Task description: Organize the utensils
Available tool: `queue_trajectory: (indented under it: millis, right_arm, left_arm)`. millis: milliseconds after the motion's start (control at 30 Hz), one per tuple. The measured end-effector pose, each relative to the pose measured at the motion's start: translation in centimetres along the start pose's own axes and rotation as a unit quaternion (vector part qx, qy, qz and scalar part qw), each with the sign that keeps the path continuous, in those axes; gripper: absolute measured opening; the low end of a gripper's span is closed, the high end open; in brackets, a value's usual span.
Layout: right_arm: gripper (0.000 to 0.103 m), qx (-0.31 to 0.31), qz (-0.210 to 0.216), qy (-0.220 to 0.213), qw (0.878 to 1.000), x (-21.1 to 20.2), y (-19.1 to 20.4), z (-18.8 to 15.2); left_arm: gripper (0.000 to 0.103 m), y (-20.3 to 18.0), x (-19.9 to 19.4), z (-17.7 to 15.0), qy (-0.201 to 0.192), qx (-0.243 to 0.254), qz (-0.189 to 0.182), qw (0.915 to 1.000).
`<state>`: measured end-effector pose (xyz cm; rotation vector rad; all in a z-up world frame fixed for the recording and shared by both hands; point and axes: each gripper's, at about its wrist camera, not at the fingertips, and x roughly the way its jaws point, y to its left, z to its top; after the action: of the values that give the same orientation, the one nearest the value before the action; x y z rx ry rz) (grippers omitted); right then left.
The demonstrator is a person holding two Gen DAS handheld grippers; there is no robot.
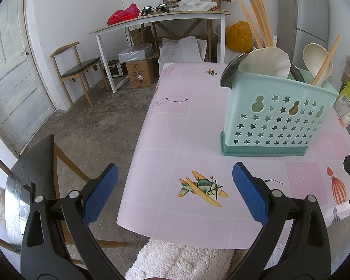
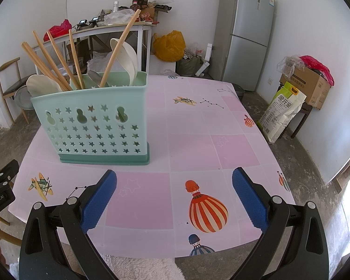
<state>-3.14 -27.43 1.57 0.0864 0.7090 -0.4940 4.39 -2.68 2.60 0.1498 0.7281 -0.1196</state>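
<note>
A mint-green utensil holder point(image 1: 275, 119) point(image 2: 93, 126) with star cut-outs stands on the pink table point(image 1: 189, 126) point(image 2: 193, 144). Wooden chopsticks point(image 2: 51, 58) point(image 1: 256, 21), cream spoons point(image 1: 315, 58) point(image 2: 126, 58) and a metal utensil point(image 1: 228, 74) stick out of it. My left gripper point(image 1: 175, 182) hangs open over the table's near left edge, nothing between its blue pads. In the same way, my right gripper point(image 2: 175, 184) stands open over the near right part, empty. Both sit short of the holder.
Beside the table's left side a wooden chair point(image 1: 32, 170) is close. A white desk point(image 1: 161, 21) with clutter, boxes point(image 1: 140, 72), a yellow bag point(image 2: 169, 45) and a fridge point(image 2: 247, 32) line the far wall. A rice sack point(image 2: 282, 109) leans at right. Fluffy white fabric point(image 1: 179, 259) lies below.
</note>
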Motion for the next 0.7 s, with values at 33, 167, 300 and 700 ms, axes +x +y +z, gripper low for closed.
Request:
queue_trajectory:
  millis: [33, 167, 300, 700]
  right_arm:
    - [0.096, 0.0, 0.0, 0.0, 1.0, 0.02, 0.04, 0.0]
    - [0.096, 0.0, 0.0, -0.001, 1.0, 0.01, 0.04, 0.01]
    - [0.096, 0.0, 0.0, 0.0, 1.0, 0.11, 0.15, -0.03]
    - [0.096, 0.0, 0.0, 0.0, 1.0, 0.05, 0.11, -0.03]
  left_arm:
    - [0.095, 0.05, 0.07, 0.01, 0.0, 0.0, 0.0, 1.0]
    - [0.095, 0.04, 0.1, 0.13, 0.0, 0.0, 0.0, 1.0]
    - [0.095, 0.08, 0.05, 0.02, 0.0, 0.0, 0.0, 1.0]
    - [0.095, 0.04, 0.08, 0.23, 0.001, 0.0, 0.0, 1.0]
